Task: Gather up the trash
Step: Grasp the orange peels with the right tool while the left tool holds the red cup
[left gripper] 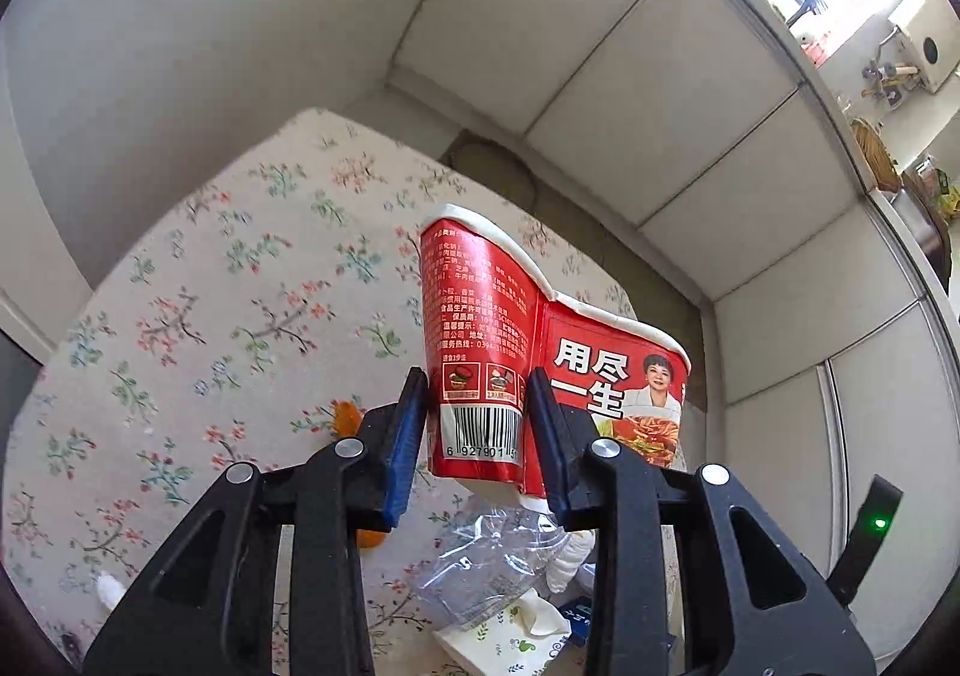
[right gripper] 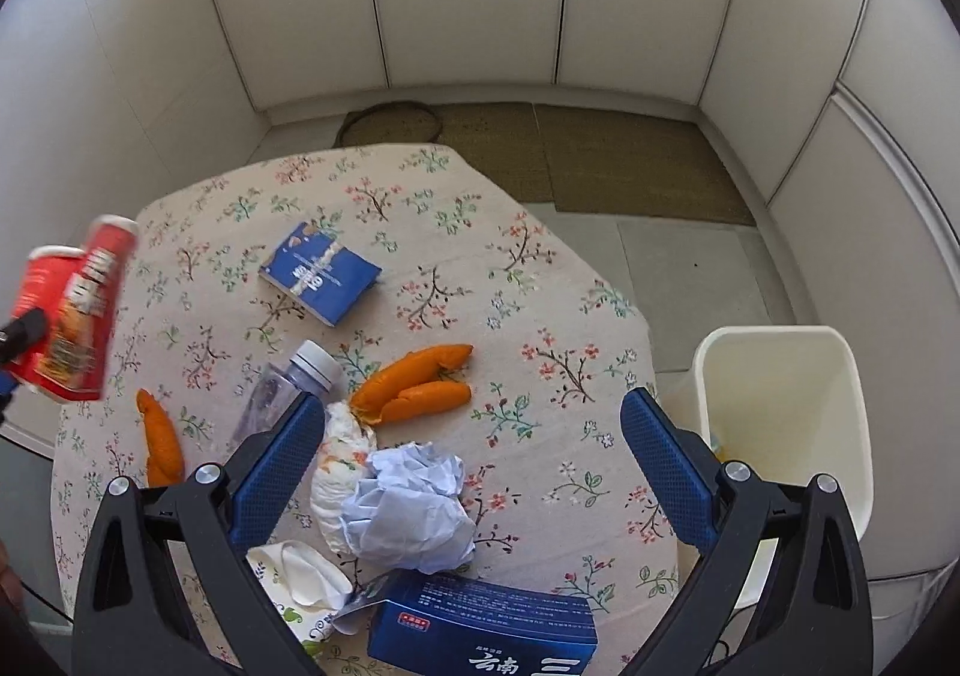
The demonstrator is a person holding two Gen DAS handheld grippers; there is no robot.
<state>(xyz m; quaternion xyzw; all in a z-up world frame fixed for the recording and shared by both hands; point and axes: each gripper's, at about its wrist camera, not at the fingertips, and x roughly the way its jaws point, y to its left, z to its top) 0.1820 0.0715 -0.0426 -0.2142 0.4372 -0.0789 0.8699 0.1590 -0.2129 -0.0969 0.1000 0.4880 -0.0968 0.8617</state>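
Floral-cloth table point(right gripper: 540, 280) w/ blue book point(right gripper: 321, 273), orange peels point(right gripper: 414, 385), plastic bottle point(right gripper: 288, 391), crumpled paper point(right gripper: 408, 502), blue box point(right gripper: 480, 625).

A crushed red noodle cup point(left gripper: 480, 376) is held aloft; peels point(right gripper: 414, 385), crumpled paper point(right gripper: 408, 502) and bottle point(right gripper: 288, 388) are strewn on the table.

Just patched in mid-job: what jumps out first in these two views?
The crushed red noodle cup stands out, pinched in the left tongs and lifted above the floral table. Below the open right tongs lie crumpled pale paper and orange peels. A cream waste bin stands off the table's right edge.
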